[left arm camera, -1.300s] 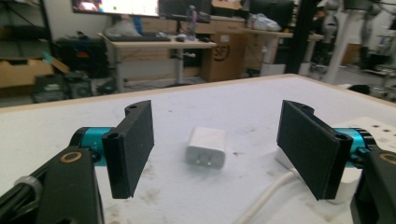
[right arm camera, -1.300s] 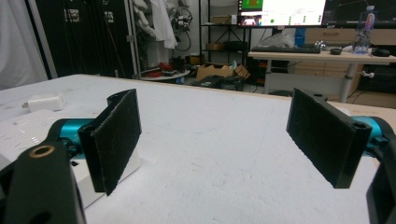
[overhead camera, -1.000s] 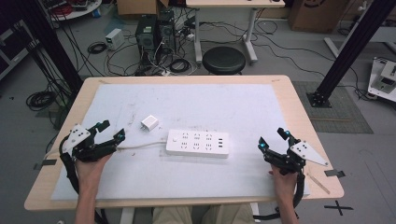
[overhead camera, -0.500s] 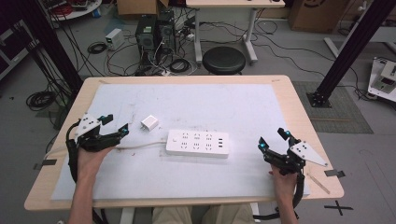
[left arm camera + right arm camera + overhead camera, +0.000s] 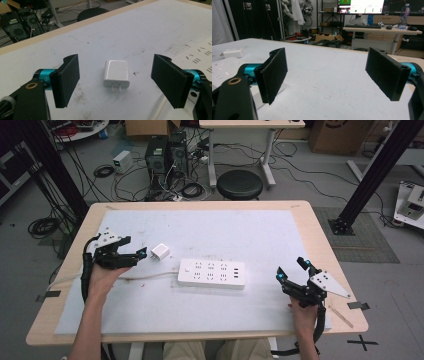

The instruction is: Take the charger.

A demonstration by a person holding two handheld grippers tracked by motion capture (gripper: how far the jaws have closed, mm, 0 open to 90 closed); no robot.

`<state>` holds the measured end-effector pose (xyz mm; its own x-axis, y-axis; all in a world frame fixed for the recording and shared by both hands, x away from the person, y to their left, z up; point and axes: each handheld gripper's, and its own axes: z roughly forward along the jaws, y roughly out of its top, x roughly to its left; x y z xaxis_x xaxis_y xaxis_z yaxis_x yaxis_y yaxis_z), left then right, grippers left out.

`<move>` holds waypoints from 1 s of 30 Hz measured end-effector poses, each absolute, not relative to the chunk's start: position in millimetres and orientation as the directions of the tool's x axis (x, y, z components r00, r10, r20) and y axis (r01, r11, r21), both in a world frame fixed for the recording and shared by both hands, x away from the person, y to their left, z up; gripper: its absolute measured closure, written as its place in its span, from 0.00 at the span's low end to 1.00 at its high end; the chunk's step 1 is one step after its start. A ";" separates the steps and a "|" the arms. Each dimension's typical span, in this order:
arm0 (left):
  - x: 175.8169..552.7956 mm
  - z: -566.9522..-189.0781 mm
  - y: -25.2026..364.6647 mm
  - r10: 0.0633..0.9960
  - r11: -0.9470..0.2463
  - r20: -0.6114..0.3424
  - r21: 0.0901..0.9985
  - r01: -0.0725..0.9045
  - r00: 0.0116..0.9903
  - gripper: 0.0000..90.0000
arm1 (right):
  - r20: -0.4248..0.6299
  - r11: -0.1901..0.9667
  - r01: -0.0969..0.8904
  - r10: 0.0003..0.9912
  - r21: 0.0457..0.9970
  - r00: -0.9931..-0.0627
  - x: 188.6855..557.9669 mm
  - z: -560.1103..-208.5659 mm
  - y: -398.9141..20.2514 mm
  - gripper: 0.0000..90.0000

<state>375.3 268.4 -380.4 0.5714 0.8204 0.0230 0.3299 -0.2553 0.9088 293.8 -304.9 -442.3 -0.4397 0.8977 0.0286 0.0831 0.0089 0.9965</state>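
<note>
With my left gripper spread wide around the white USB wall charger lying flat beside the power strip, I judge it light, rigid, glossy, best pinched across its flat sides; right gripper idles open.

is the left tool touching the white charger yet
Apart. In the left gripper view the charger lies on the table between the left tool's open jaws, with bare table showing on both sides of it.
</note>
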 end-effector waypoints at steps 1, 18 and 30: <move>375.3 -380.4 268.4 0.820 -0.255 0.023 0.909 0.330 0.571 0.25 | 0.029 0.009 0.083 0.898 0.996 -0.440 293.8 -442.3 -304.9 0.20; 426.3 -368.6 225.3 0.763 -0.438 0.079 0.794 0.422 0.642 0.21 | 0.022 0.015 0.082 0.898 0.997 -0.439 294.2 -442.2 -304.2 0.20; 452.0 -396.5 210.9 0.771 -0.483 0.056 0.700 0.525 0.635 0.21 | 0.024 0.015 0.086 0.901 0.996 -0.433 294.2 -442.4 -303.0 0.20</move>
